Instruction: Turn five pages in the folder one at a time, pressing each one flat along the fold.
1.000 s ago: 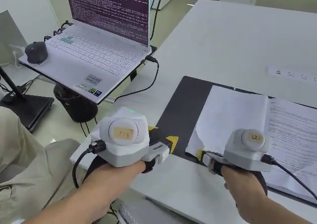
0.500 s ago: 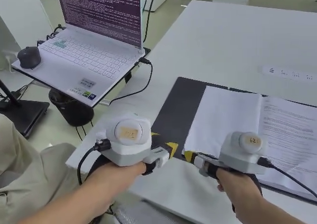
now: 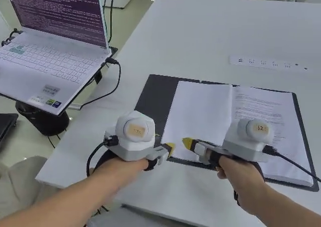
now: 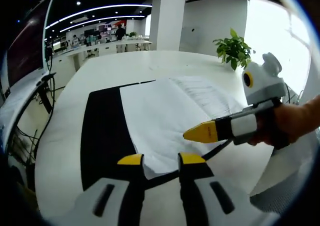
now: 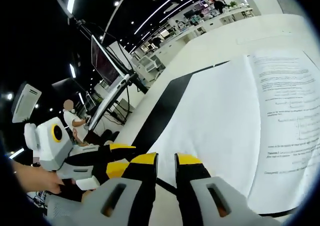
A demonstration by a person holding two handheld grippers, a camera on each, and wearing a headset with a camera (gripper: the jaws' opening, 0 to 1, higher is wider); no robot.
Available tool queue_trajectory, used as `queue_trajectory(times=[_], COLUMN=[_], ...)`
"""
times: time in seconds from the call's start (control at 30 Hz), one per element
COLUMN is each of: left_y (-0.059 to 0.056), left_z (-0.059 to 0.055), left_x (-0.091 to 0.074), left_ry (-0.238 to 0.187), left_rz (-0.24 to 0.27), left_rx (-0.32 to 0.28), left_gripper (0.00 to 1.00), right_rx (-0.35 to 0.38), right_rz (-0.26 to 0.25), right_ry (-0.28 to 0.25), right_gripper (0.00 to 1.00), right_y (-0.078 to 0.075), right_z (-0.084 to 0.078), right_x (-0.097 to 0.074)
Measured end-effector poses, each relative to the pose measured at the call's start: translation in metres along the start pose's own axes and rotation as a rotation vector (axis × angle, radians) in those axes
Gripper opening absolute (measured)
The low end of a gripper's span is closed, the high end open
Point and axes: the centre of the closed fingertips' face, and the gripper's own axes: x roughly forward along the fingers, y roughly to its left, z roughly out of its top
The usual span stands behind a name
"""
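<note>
The left hand-held gripper (image 3: 169,147), jaws slightly apart and empty, hovers at the near edge of the open folder (image 3: 156,94), whose blank page (image 3: 200,109) lies flat just ahead of it. The right hand-held gripper (image 3: 188,143), open a mere slit and empty, points toward it tip to tip. No page is lifted, at least one looks already turned, and the count cannot be read.

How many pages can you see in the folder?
2: a blank page on the left and a printed page on the right. More may be hidden under them.
</note>
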Motion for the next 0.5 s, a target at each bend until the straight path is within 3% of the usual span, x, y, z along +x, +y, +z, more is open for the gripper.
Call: queue_trajectory(times=[0.1,0.33,0.5], left_y=[0.0,0.004,0.006], left_z=[-0.01,-0.03,-0.029], left_x=[0.017,0.031,0.029], left_ry=[0.033,0.081,0.028], left_rz=[0.011,0.05,0.089], left_rx=[0.026,0.046,0.078], left_gripper=[0.25,0.22,0.2], right_rx=[0.002,-0.024,-0.053], right_rz=[-0.016,-0.063,-0.084], right_ry=[-0.006,-0.009,-0.012], right_gripper=[0.12,0.11,0.11], right_y=[-0.014,-0.047,-0.065], right_z=[0.009,0.031,0.05], right_x=[-0.006,-0.01,-0.006])
